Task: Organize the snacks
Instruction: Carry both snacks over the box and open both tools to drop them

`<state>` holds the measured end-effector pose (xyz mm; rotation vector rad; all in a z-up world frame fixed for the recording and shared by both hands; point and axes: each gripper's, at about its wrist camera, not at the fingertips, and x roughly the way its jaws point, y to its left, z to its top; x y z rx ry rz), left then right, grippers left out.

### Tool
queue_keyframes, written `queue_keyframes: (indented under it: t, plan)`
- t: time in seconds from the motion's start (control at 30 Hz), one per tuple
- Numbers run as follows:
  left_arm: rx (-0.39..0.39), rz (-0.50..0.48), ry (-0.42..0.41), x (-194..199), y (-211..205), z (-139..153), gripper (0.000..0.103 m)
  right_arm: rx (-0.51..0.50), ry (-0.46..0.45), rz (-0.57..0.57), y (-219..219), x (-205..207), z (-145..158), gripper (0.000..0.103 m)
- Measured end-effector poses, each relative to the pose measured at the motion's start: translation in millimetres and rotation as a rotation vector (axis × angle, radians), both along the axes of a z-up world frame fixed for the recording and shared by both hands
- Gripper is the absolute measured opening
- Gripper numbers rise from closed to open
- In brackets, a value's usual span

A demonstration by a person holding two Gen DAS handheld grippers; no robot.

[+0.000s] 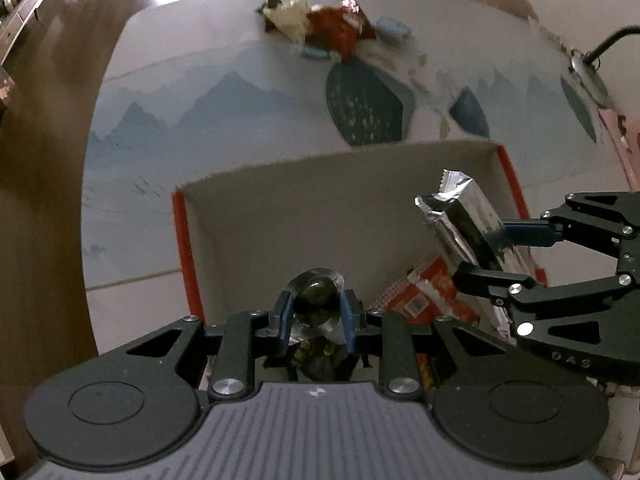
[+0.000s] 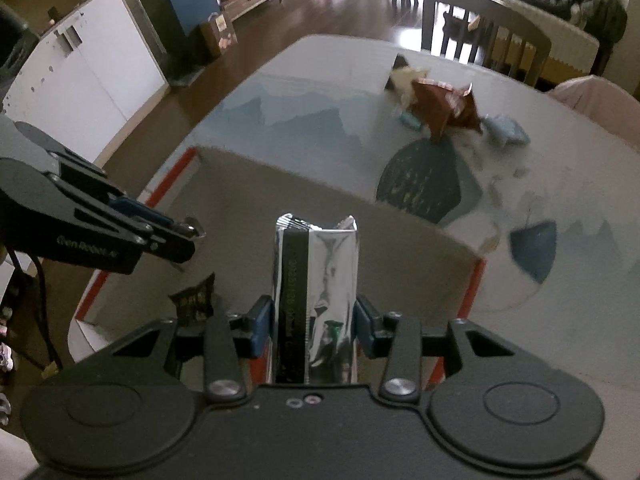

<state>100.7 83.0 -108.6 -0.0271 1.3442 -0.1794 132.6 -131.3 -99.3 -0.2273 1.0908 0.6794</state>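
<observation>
My left gripper (image 1: 316,300) is shut on a small silvery snack packet (image 1: 316,286) and points down into an open cardboard box (image 1: 320,200) with red edges. To its right, my right gripper (image 1: 480,252) is shut on a long silver snack bar (image 1: 452,208), also over the box. In the right wrist view that gripper (image 2: 314,312) holds the bar (image 2: 320,268) upright between its blue pads above the box (image 2: 280,200). The left gripper (image 2: 188,240) shows at the left with its packet (image 2: 192,226). A red packet (image 1: 424,292) and a dark packet (image 2: 194,300) lie in the box.
A pile of loose snacks (image 1: 320,28) (image 2: 440,108) lies at the far side of the table (image 1: 200,120), which has a blue mountain-print cover. A dark chair (image 2: 480,28) stands behind the table. A black cable (image 1: 608,44) runs at the far right edge.
</observation>
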Motion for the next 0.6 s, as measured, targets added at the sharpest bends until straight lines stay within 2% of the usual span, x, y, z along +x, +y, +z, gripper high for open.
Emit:
queue_keyframes:
  t: [0.33, 0.6]
  plan:
    - [0.041, -0.027, 0.078, 8, -18, -44, 0.025, -0.045, 0.092, -0.003, 13, -7, -40, 0.042]
    - [0.059, -0.046, 0.146, 18, -32, -67, 0.025, -0.075, 0.135, -0.02, 19, 0, -56, 0.042]
